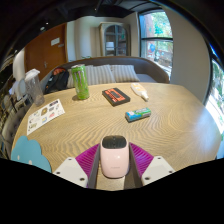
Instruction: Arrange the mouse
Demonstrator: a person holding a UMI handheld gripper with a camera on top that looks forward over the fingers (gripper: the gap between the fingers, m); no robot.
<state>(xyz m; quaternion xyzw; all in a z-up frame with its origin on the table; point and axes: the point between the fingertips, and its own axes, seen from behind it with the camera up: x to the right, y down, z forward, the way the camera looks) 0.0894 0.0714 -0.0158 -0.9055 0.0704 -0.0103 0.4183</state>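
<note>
A pale pink and white mouse [114,157] sits between my two fingers, its dark top panel facing up. My gripper [114,160] is shut on the mouse, with the magenta pads [88,158] pressing on its two sides. The mouse is over the near edge of the round wooden table [90,125]. I cannot tell whether it rests on the table or is held just above it.
Beyond the fingers, a teal box [137,114], a red and black box [116,96], a white object [140,91] and a green cup [80,82] are on the table. A leaflet [45,116] and a light blue mat [28,153] lie to the left. A sofa stands behind.
</note>
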